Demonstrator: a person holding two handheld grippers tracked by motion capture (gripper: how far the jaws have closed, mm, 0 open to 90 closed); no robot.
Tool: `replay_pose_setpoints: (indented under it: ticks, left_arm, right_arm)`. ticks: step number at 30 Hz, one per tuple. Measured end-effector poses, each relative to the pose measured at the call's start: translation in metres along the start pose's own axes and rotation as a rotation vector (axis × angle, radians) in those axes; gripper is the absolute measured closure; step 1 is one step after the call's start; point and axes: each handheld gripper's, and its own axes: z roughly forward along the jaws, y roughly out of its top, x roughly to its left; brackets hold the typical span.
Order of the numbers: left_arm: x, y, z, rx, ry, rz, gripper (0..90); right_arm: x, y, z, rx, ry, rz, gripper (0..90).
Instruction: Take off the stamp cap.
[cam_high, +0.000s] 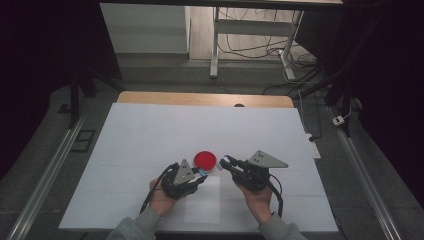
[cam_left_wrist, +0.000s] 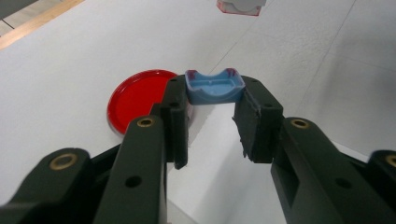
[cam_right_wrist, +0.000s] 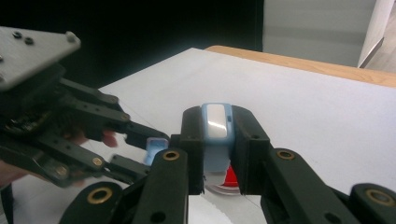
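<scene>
Left gripper jaws clamped on blue tray piece, right gripper jaws clamped on pale blue block

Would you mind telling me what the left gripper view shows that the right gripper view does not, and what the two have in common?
Left gripper view: the small blue tray-like piece face-on, pinched at the jaw tips, with the red disc nearly whole on the white table.

Right gripper view: a pale blue piece with a white panel clamped in the right gripper, and the left gripper from outside.

Both: the red disc and the white table.
</scene>
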Motion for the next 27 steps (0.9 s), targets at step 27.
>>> replay_pose_setpoints:
  ticks: [27]
  left_arm:
    - [0.041,-0.035,-0.063,-0.026,0.022,-0.145,65.7]
  right_arm:
    - [-0.008,0.001,-0.005,-0.012,-0.004,0.003,75.4]
